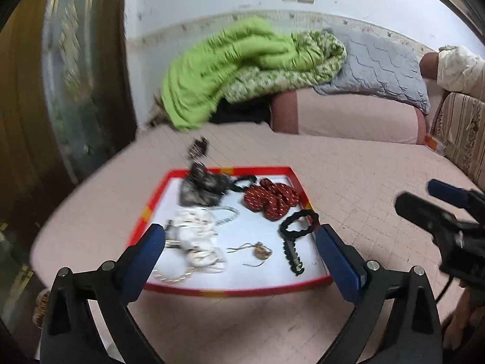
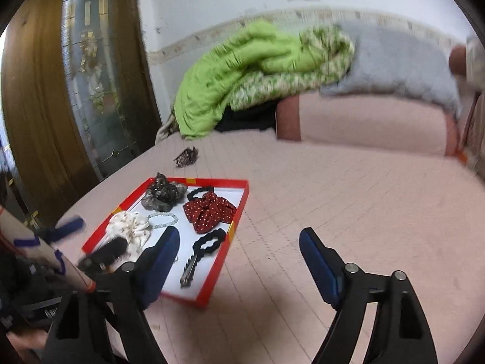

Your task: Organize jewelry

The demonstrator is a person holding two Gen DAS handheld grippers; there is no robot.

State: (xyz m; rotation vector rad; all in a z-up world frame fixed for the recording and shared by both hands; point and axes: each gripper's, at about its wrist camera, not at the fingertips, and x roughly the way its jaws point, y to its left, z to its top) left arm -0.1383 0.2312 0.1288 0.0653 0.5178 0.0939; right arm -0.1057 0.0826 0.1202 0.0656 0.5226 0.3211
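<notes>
Jewelry and hair things lie loose in the red tray (image 1: 157,194) on the pink bed cover (image 1: 348,166): a red dotted scrunchie (image 1: 272,198), a grey scrunchie (image 1: 201,189), a white scrunchie (image 1: 198,235), a pale bead bracelet (image 2: 162,220), a small pendant on a thin cord (image 1: 261,251) and a black coil band with keys (image 1: 292,242). One dark claw clip (image 1: 198,147) sits outside, just beyond the far rim.

Both my grippers hang empty with jaws spread wide, the left gripper (image 1: 241,250) over the tray's near edge, the right gripper (image 2: 239,256) to its right over bare cover.

I judge everything here light. Scrunchies are soft and will squash; I would pinch a thick fold. Beads look slippery, so I would take the bracelet across its loop. The clip is stiff, best held by its spine.

The tray's rim is low and may slide or tip if nudged. Open cover lies wide to the right; the bed's edge falls away to the left.
</notes>
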